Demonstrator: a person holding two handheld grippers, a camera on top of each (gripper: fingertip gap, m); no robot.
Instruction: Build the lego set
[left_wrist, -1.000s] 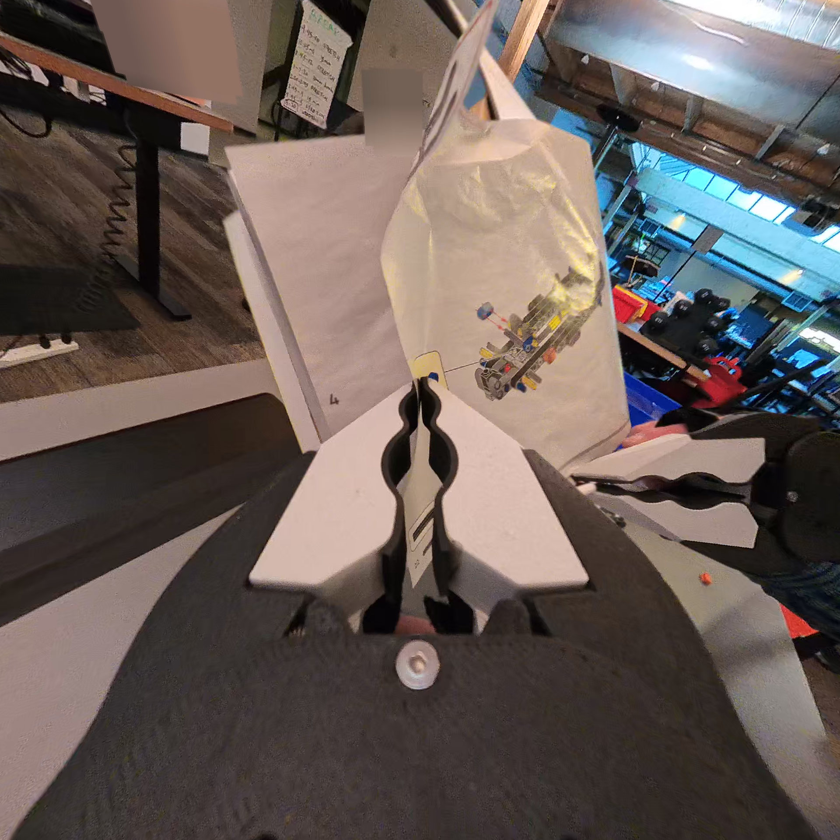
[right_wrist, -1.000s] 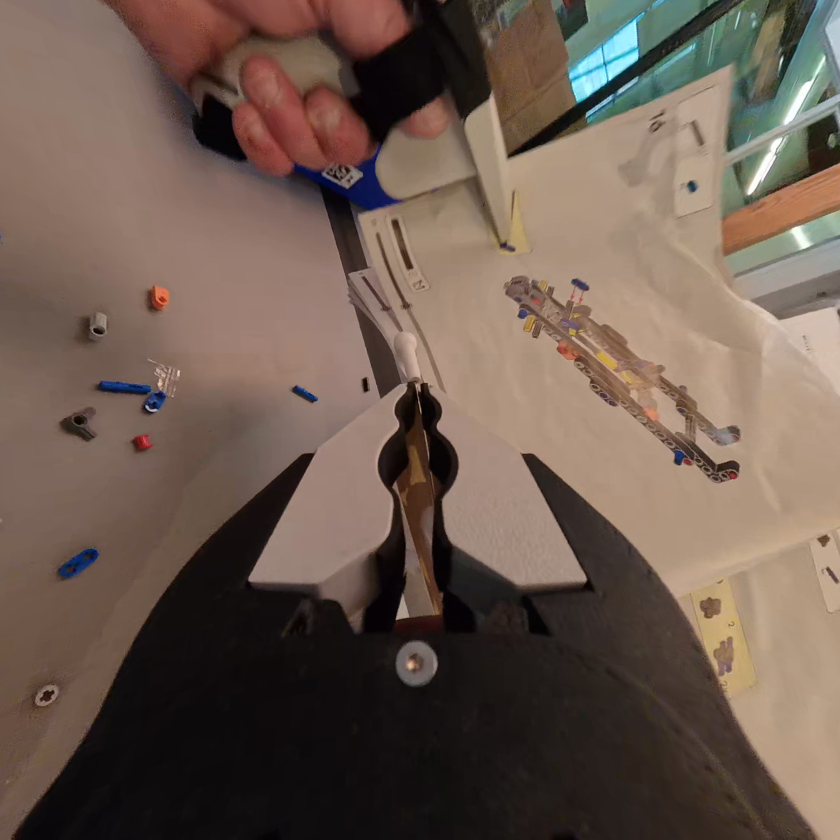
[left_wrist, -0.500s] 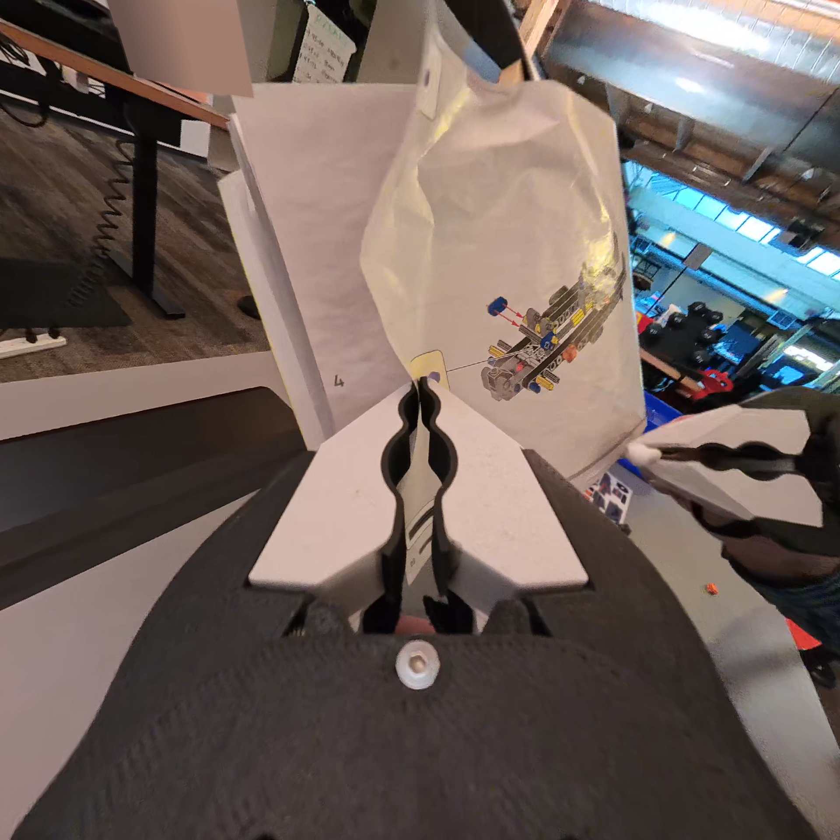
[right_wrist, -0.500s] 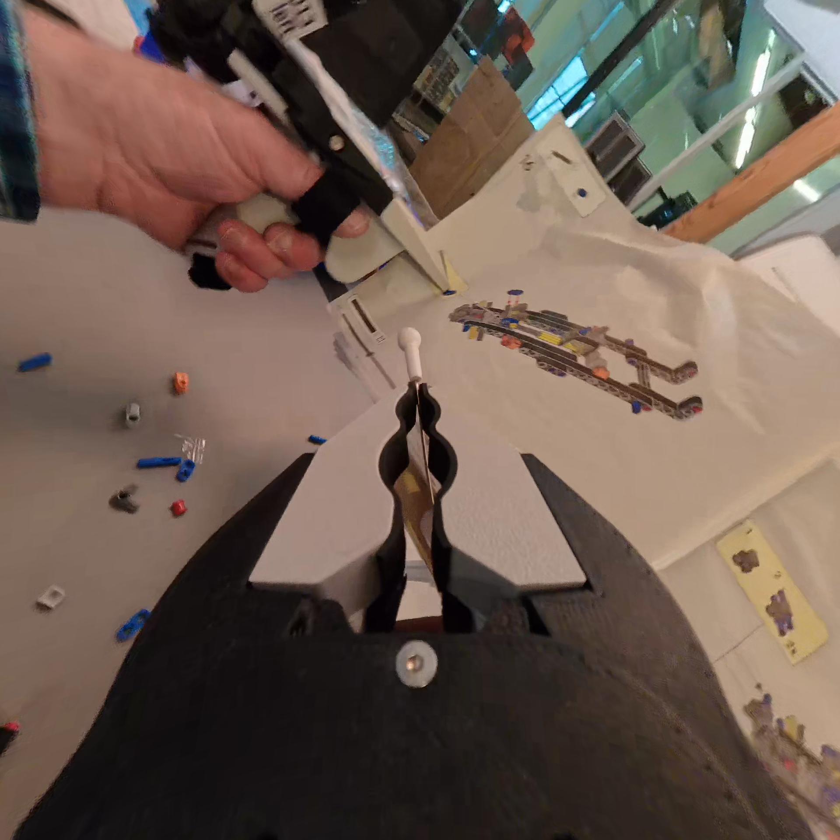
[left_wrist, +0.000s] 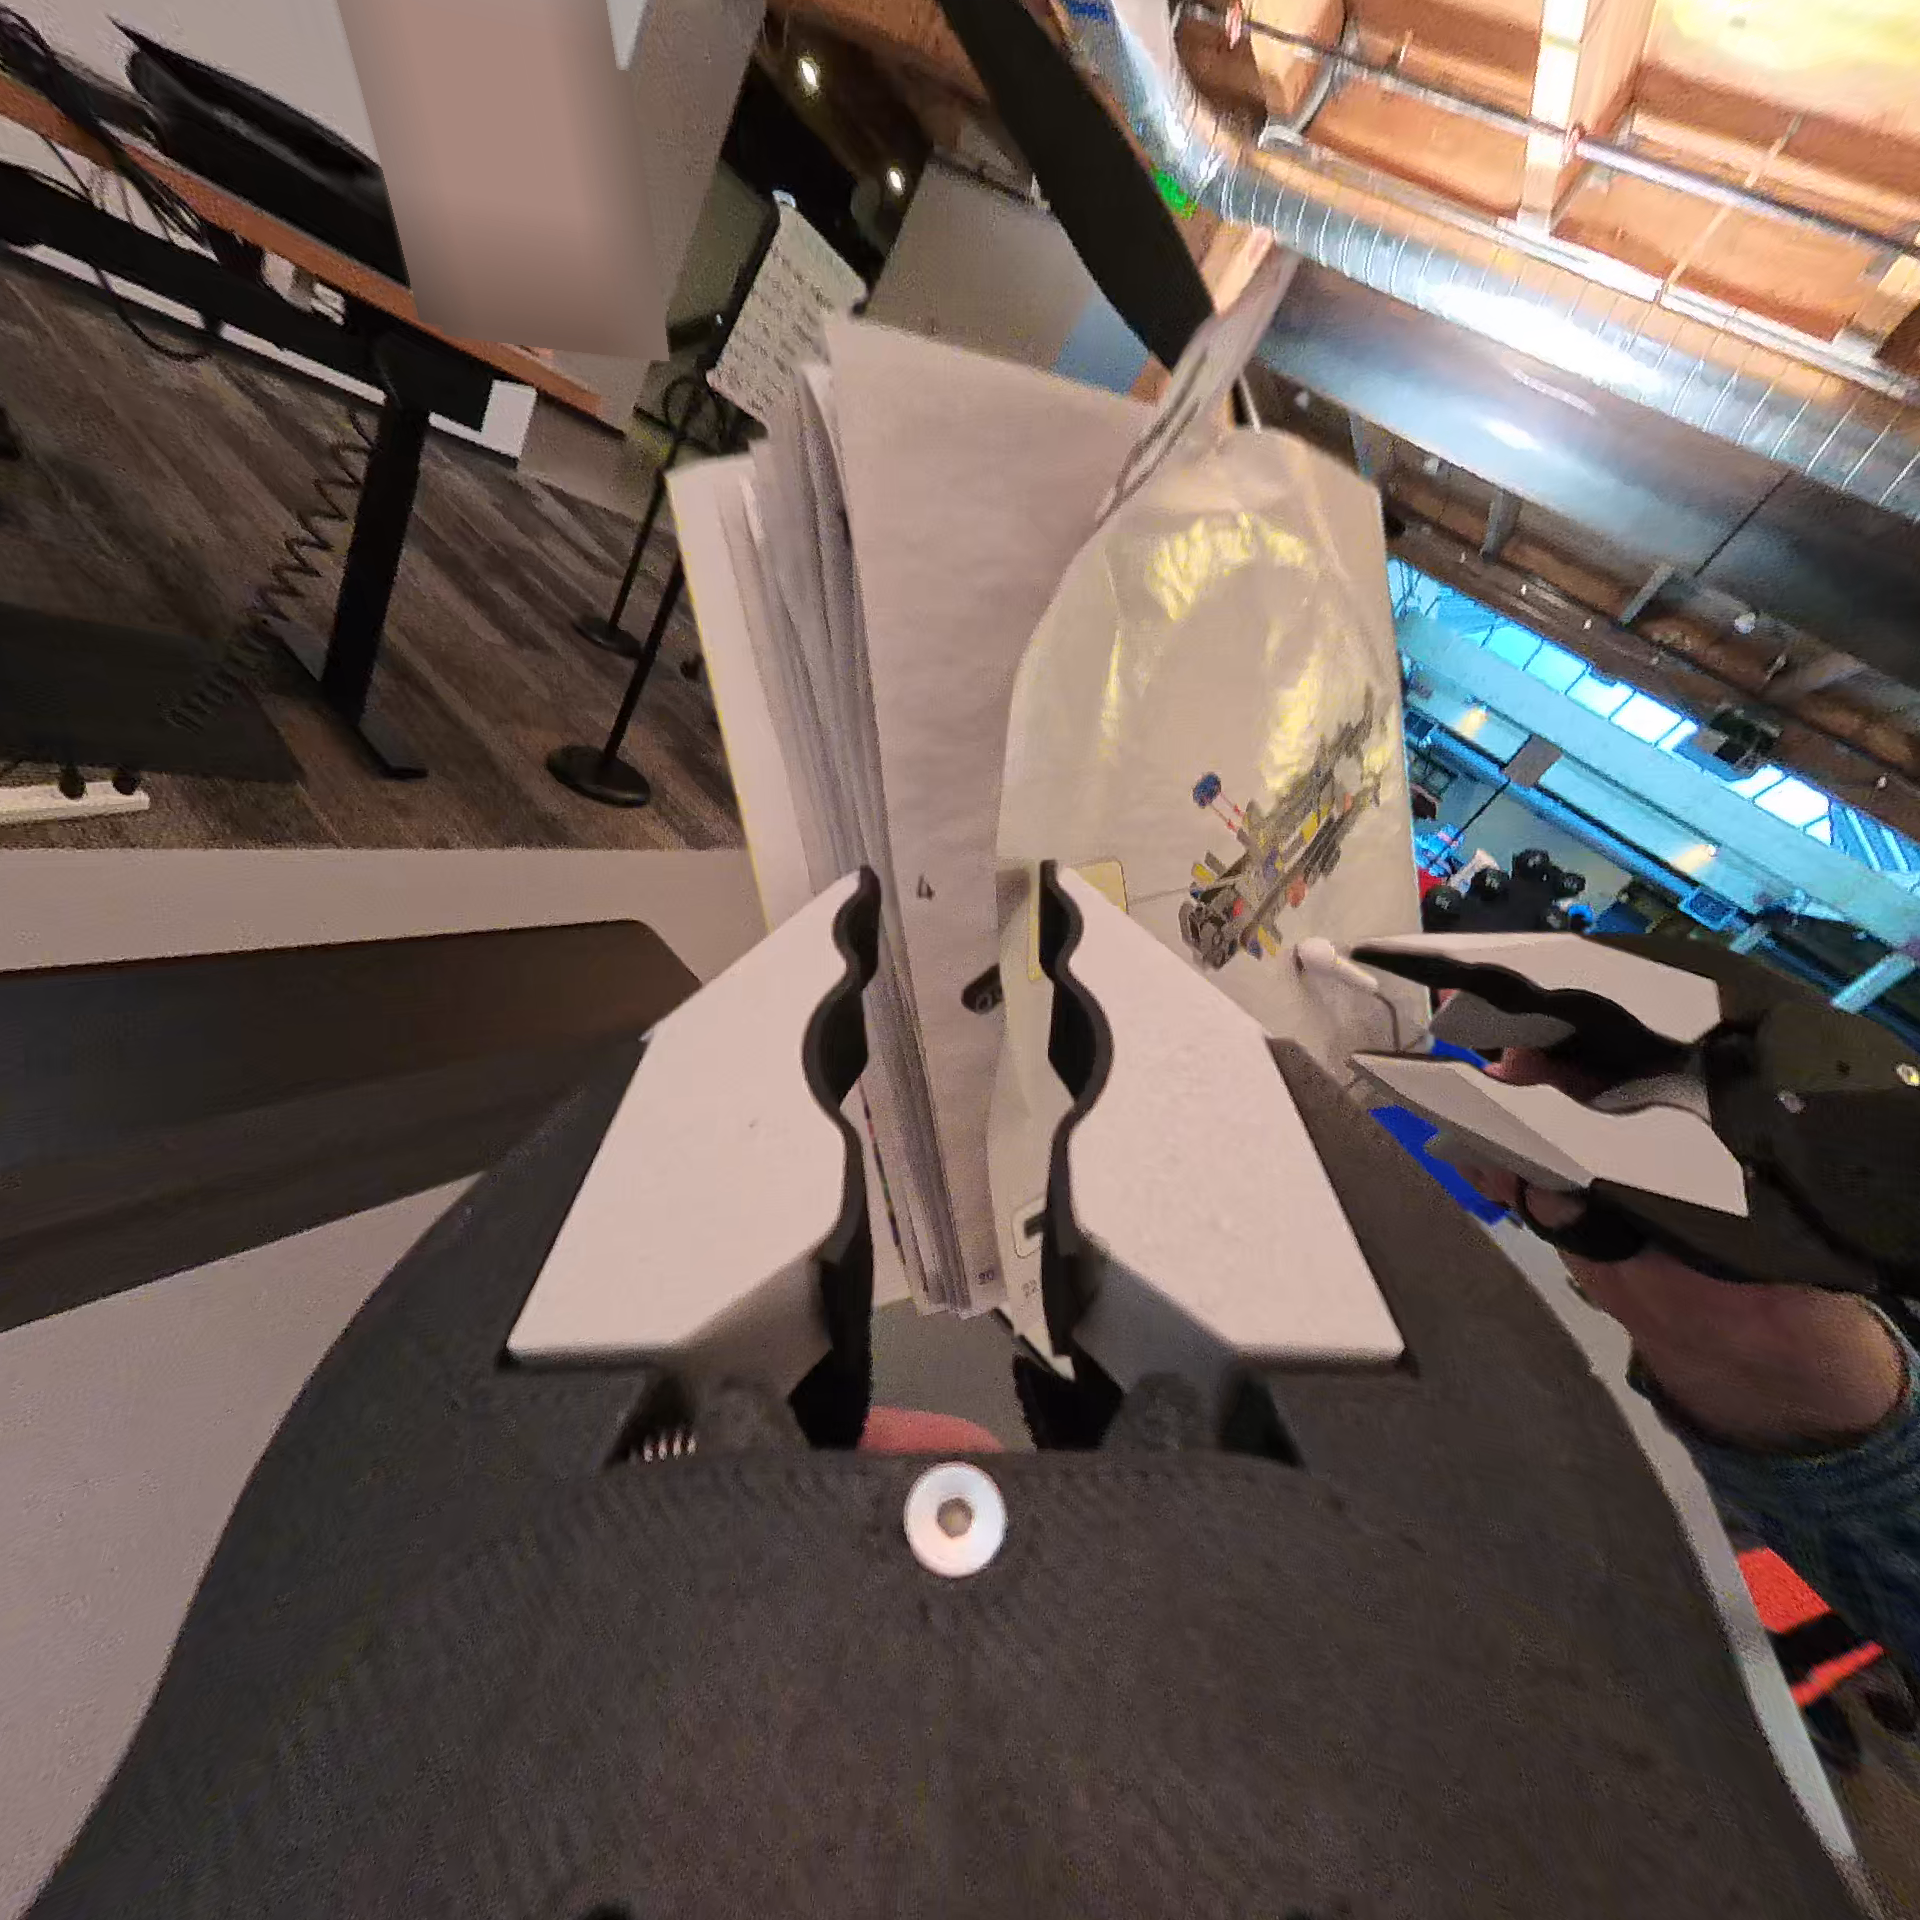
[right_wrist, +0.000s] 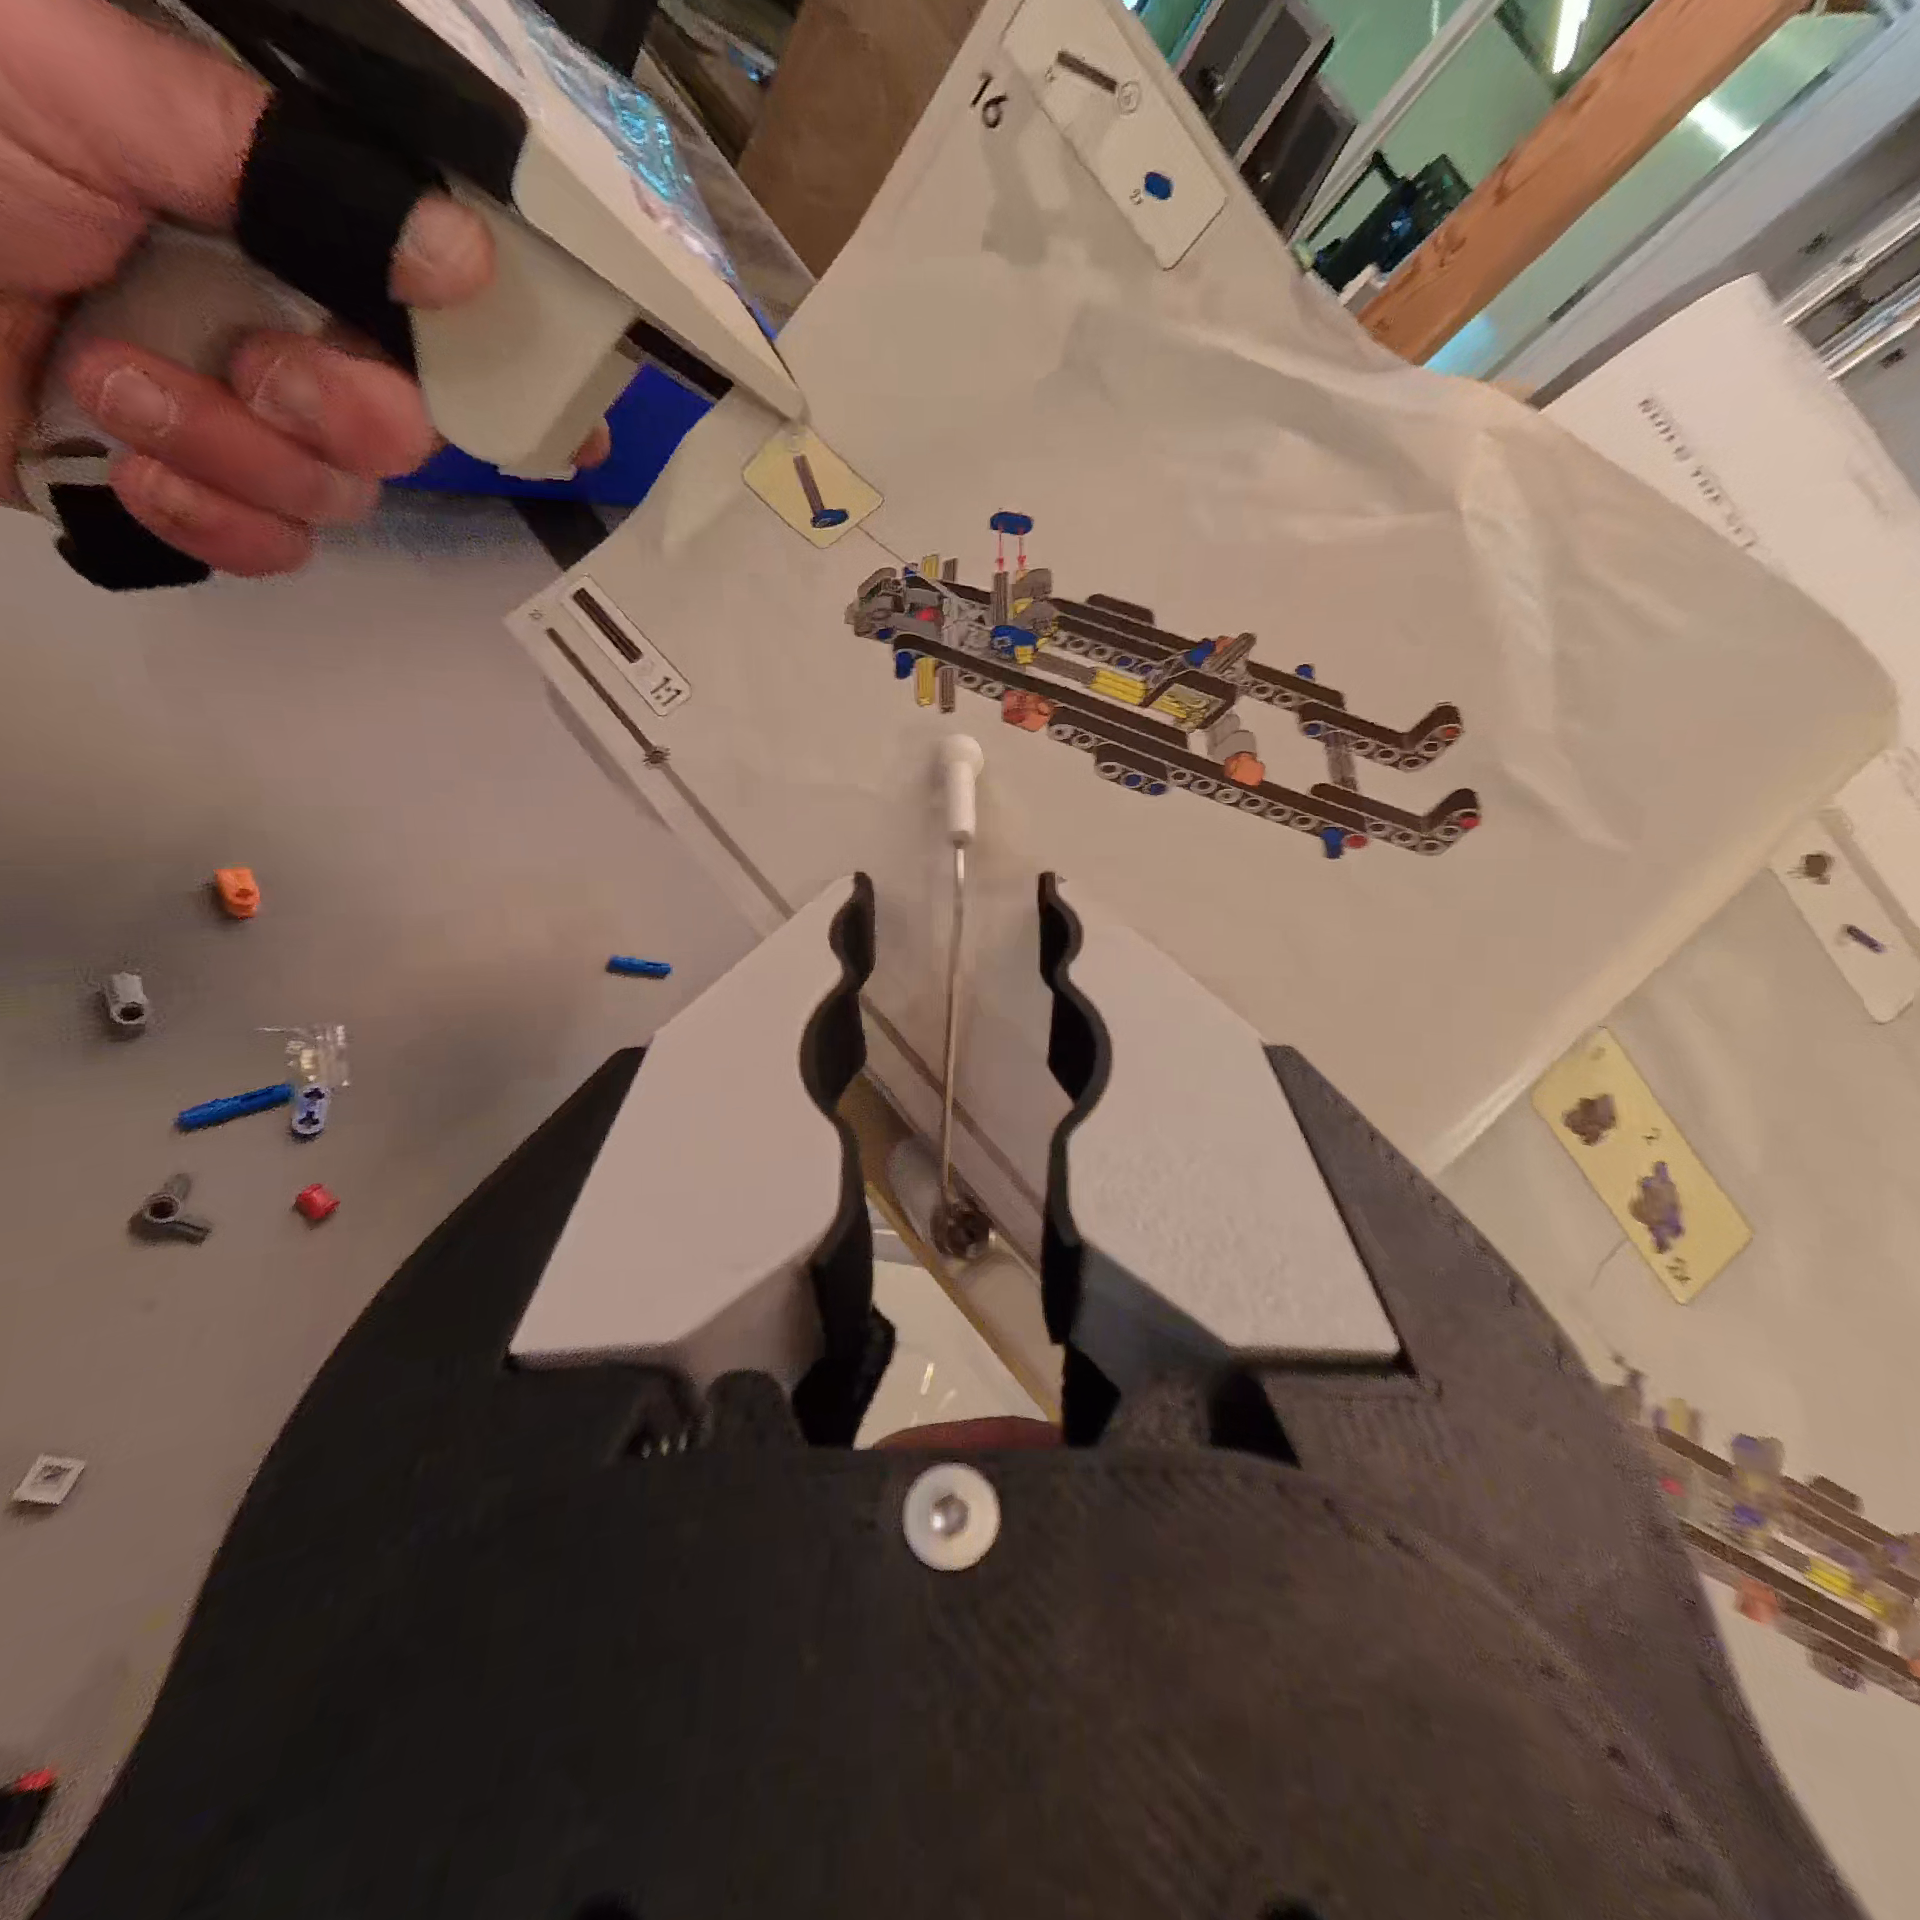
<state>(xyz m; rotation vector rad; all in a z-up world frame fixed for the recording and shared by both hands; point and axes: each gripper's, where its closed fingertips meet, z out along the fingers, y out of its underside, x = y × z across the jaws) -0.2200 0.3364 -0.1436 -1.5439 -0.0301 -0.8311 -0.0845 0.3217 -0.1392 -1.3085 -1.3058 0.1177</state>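
Loosely fanned, the instruction booklet stands between the parted left tongs.

Black textured hand-held gripper body, white wedge fingers with wavy black pads, silver screw

The left gripper stands parted around the upright booklet; the right gripper waits beside it.
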